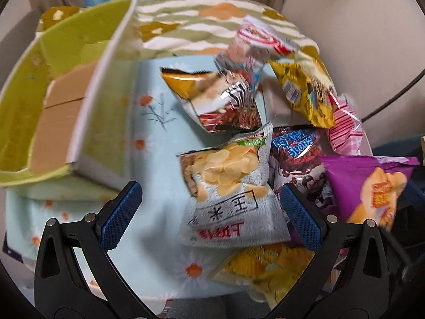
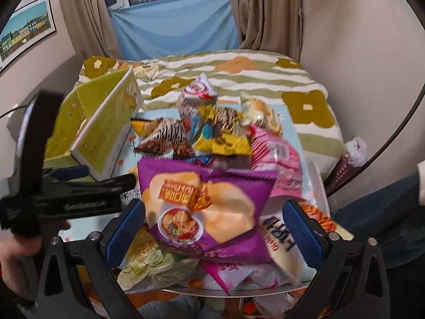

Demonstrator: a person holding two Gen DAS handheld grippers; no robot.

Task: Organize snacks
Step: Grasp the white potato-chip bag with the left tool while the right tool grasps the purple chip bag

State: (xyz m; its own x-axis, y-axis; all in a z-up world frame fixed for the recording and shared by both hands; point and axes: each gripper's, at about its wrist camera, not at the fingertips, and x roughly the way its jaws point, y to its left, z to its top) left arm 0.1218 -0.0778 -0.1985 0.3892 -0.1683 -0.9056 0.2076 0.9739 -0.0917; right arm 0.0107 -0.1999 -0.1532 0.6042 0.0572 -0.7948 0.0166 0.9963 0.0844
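- Two grippers are in view, each with its jaws spread apart and nothing between the blue pads: the left gripper [image 1: 211, 214] hangs over the near edge of the snack pile, and the right gripper [image 2: 212, 228] frames a purple bag.
- Nearest in the left wrist view lies a yellow chip bag [image 1: 261, 268] at the near table edge.
- Just beyond it, a grey-white chip bag [image 1: 228, 191] shows pale crisps, upside-down Chinese characters in a box and red characters lower down; I cannot read them with certainty.
- To its right sits a dark bag [image 1: 297, 156] bearing the word "Spoons" on blue.
- The purple chip bag [image 2: 204, 204] lies near right, with an orange label of blurred script and a bowl picture.
- A white packet [image 2: 281, 242] with blue Korean-looking letters lies right of it.
- Farther off: a pink striped packet [image 2: 276, 156], a yellow bag with a barcode [image 1: 305, 95], and a zebra-patterned bag [image 1: 225, 101].
- The green box [image 1: 61, 85] stands open at far left on the floral tablecloth [image 1: 151, 159].
- A striped blanket [image 2: 265, 79] lies farthest.
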